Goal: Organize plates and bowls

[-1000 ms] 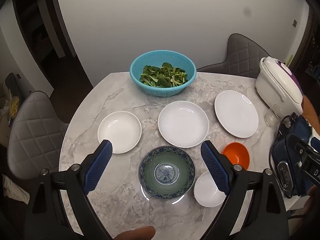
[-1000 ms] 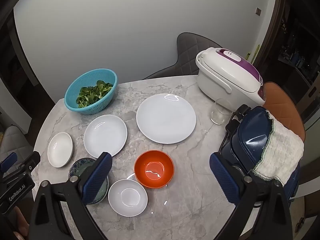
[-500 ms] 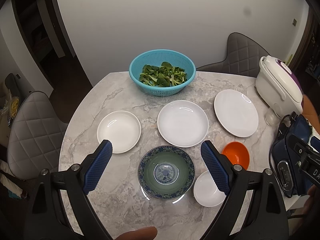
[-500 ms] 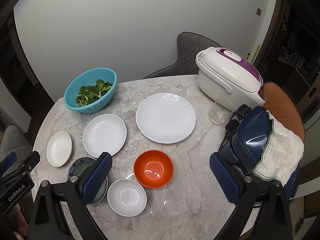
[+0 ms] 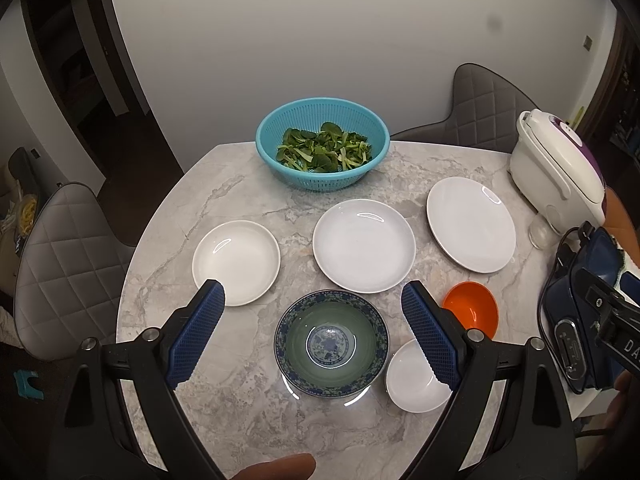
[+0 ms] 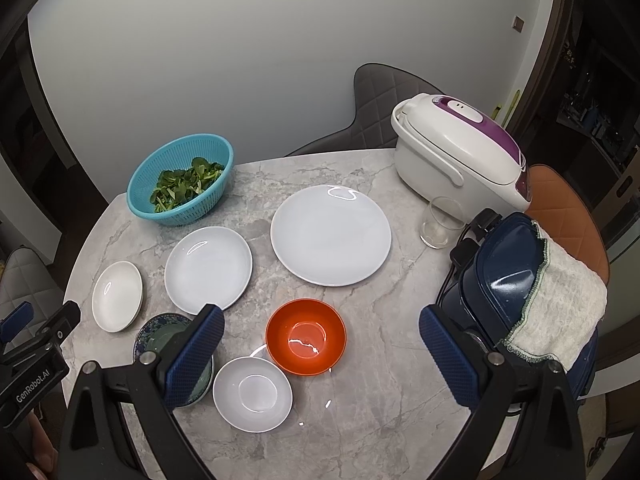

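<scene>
Nothing has changed over the last second: both claws hover in the same spots and no dish has shifted, so the sorting has not started and every plate and bowl lies single on the marble surface (image 5: 224,184). Left claw (image 5: 312,336) is released, spread wide, holding nothing, touching nothing; the blue-patterned bowl (image 5: 331,347) sits directly below between its fingers, the small white bowl (image 5: 412,384) partly behind its right finger, the small white plate (image 5: 236,262) just past its left fingertip. Right claw (image 6: 320,354) is also released and empty; the orange bowl (image 6: 306,336) lies under its gap, nearer the left finger, the medium white plate (image 6: 208,268) ahead-left, the large white plate (image 6: 331,235) ahead. Likely first pick is the blue-patterned bowl, though claw height above it is hard to judge through the fisheye. Teal colander (image 5: 322,142) of greens sits far ahead, rice cooker (image 6: 456,156) ahead-right.
</scene>
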### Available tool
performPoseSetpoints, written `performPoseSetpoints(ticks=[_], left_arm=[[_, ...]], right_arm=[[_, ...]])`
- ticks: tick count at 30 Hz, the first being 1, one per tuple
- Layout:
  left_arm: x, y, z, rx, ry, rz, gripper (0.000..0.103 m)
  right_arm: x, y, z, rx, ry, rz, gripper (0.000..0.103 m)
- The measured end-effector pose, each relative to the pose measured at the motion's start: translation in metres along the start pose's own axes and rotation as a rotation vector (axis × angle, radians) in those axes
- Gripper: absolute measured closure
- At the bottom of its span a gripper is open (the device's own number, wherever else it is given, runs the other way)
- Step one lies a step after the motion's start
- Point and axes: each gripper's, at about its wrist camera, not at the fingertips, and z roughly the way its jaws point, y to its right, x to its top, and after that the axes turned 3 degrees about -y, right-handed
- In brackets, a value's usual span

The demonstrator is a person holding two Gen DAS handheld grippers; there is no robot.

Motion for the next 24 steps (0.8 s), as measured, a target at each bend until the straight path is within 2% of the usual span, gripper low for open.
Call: performPoseSetpoints(ticks=[24], left_arm=[[-0.0062, 0.0021, 0.0043, -0.003, -0.007, 0.002, 0.013]], right_arm=[[-0.0007, -0.0014, 0.0019, -0.003, -0.003, -0.003, 0.003]])
